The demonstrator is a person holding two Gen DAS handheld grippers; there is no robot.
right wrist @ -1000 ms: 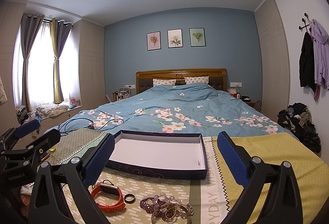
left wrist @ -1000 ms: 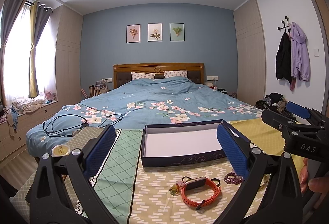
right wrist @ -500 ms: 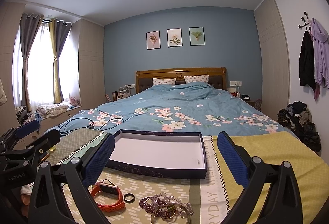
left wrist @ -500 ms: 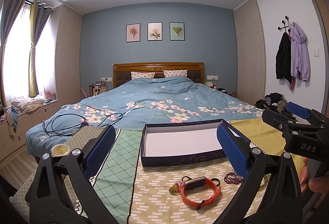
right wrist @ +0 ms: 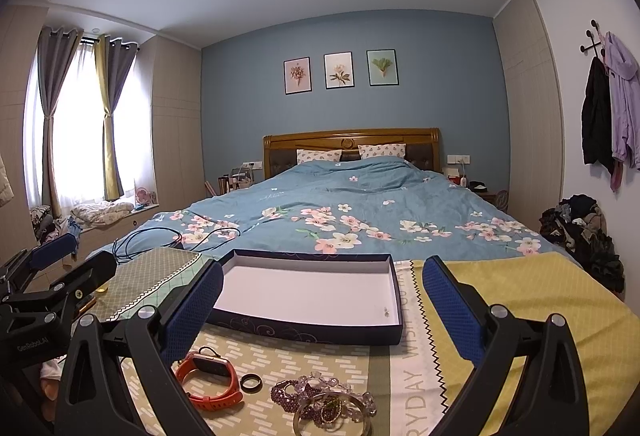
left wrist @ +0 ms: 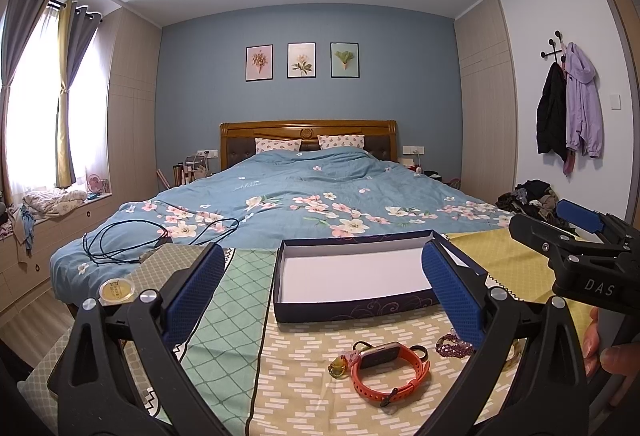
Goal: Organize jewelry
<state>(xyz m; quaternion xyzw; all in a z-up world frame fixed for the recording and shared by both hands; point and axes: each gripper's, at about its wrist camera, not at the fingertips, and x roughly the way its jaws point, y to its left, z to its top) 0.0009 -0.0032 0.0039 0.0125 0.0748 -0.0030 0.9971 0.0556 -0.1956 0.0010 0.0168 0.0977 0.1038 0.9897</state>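
A shallow dark blue box [left wrist: 352,306] [right wrist: 308,332] with a white inside lies empty on the patterned cloth. In front of it lie an orange watch [left wrist: 386,370] [right wrist: 210,376], a small dark ring [right wrist: 251,382], purple bead bracelets [right wrist: 316,394] [left wrist: 452,342] and a bangle [right wrist: 332,414]. My left gripper [left wrist: 324,290] is open above the cloth, the watch just below and ahead of it. My right gripper [right wrist: 322,308] is open too, over the box's near edge and the bracelets. Neither holds anything.
A bed with a blue floral quilt [left wrist: 320,203] lies behind the box, with a black cable [left wrist: 132,236] on its left corner. A round gold-lidded tin [left wrist: 116,290] sits at the cloth's left edge. A hand [left wrist: 608,352] grips the right gripper's handle.
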